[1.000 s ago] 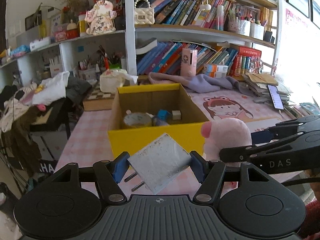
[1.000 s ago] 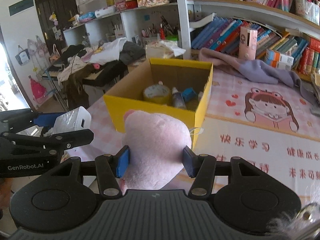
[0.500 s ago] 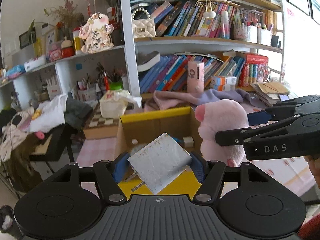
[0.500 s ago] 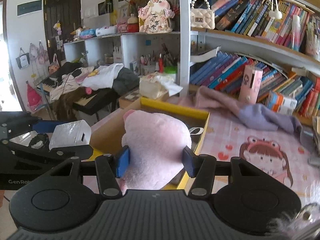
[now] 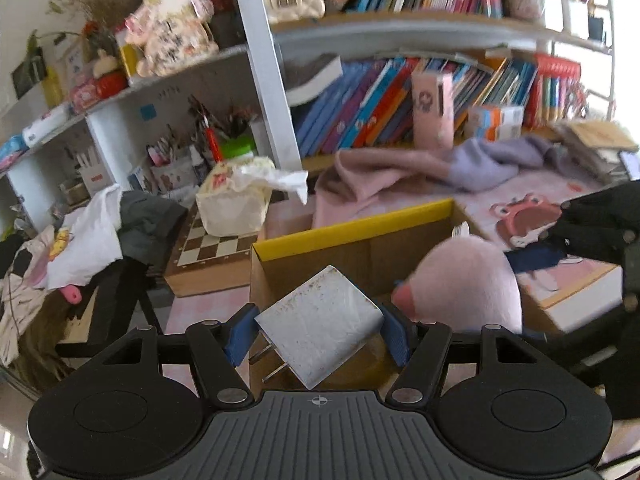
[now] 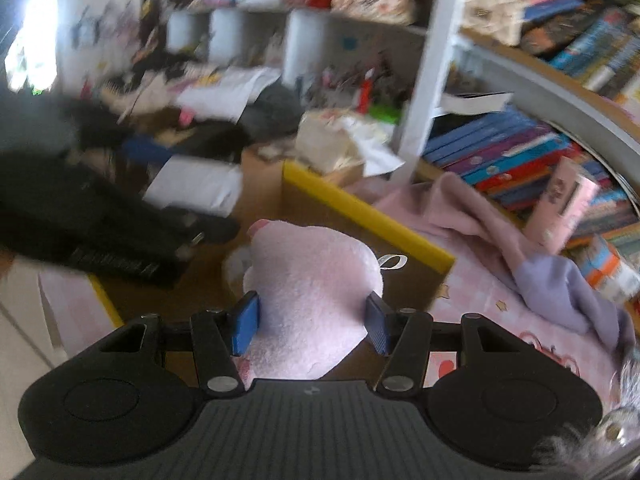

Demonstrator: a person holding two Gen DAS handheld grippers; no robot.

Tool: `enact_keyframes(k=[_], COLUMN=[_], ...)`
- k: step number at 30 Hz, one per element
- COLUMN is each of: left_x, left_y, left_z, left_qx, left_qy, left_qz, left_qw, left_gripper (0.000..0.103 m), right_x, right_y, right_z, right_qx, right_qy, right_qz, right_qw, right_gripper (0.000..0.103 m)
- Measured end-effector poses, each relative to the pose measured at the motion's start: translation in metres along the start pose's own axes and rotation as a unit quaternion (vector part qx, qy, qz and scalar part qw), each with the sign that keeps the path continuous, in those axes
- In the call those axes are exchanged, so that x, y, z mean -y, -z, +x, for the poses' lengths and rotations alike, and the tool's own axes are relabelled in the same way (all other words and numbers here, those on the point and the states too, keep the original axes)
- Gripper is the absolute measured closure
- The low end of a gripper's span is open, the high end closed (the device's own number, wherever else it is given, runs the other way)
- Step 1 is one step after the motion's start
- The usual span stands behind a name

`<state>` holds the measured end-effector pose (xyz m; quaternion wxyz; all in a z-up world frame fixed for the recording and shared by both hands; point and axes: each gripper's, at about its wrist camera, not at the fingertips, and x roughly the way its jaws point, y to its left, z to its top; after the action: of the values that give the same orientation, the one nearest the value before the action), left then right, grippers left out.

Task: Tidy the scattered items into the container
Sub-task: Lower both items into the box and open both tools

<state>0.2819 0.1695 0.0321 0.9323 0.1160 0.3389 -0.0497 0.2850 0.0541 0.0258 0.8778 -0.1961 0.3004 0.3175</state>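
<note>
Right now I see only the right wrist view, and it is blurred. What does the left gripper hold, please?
Observer: The left gripper is shut on a white charger, jaws pressing its two sides, metal prongs pointing down-left.
Operator: Is it close to my plush toy?
Observer: Yes. In the left view the pink plush toy sits just right of the charger, both in front of the yellow-rimmed box. I cannot tell if they touch.

bright daylight, fisheye warp, heavy motion blur
</note>
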Motion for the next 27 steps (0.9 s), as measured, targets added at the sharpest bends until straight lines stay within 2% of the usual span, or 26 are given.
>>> enact_keyframes(k=[7, 13, 19, 23, 27], left_x=[0.002, 0.009, 0.007, 0.006, 0.007], left_y=[-0.019, -0.026, -0.030, -0.031, -0.033], left_z=[0.052, 0.085, 0.099, 0.090, 0.067], left_qx=[-0.054, -0.089, -0.108, -0.090, -0.058], left_qy=[0.015, 0.027, 0.030, 0.018, 0.008], left_qz=[0.017, 0.029, 0.010, 0.012, 0.008], left_qw=[0.9983, 0.9952, 0.9936, 0.9957, 0.9982], left_gripper=[0.038, 0.038, 0.036, 0.026, 0.025], right_x=[0.002, 0.007, 0.015, 0.017, 0.019], right_y=[-0.001, -0.001, -0.002, -0.001, -0.001], right_z=[0.038, 0.050, 0.054, 0.049, 0.035], right_qx=[-0.052, -0.066, -0.066, -0.054, -0.033], right_qy=[-0.038, -0.046, -0.050, -0.051, -0.046], right_qz=[-0.080, -0.088, -0.081, -0.074, -0.063], right_qw=[0.995, 0.993, 0.993, 0.994, 0.996], right_gripper=[0.050, 0.048, 0.046, 0.041, 0.035])
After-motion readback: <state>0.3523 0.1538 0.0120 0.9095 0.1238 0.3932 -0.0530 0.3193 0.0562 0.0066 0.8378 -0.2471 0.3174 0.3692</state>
